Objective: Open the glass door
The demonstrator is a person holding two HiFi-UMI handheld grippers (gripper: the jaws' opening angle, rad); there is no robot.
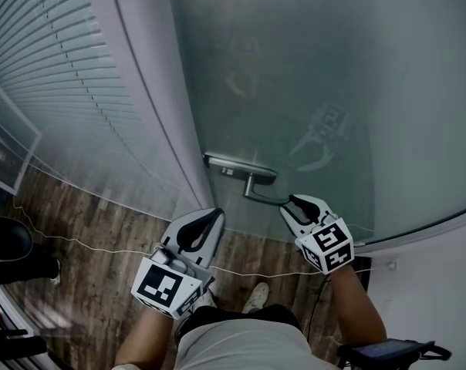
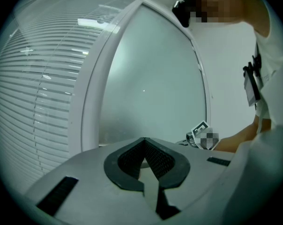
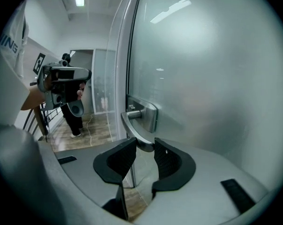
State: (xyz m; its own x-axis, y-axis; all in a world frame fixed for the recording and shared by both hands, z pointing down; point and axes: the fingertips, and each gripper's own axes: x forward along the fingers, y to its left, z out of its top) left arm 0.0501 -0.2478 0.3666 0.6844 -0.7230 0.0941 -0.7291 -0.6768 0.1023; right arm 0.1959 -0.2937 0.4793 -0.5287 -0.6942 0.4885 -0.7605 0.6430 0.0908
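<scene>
The frosted glass door (image 1: pixel 295 68) stands closed in its pale frame (image 1: pixel 152 106). Its metal lever handle (image 1: pixel 258 195) juts from a plate (image 1: pixel 239 166) at the door's left edge. My right gripper (image 1: pixel 288 203) reaches the lever's free end. In the right gripper view the handle (image 3: pixel 131 125) lies between the pads (image 3: pixel 166 159) of that gripper (image 3: pixel 145 146), which close on its tip. My left gripper (image 1: pixel 211 216) hovers left of the handle, apart from the door, with nothing in it. In the left gripper view its jaws (image 2: pixel 144 142) meet at the tip.
White slatted blinds (image 1: pixel 55 60) behind glass fill the left side. Below is a wooden floor (image 1: pixel 102 230) with a thin white cable (image 1: pixel 86 243) across it. A black chair (image 1: pixel 9 245) stands at the far left. The person's shoe (image 1: pixel 256 297) rests near the door.
</scene>
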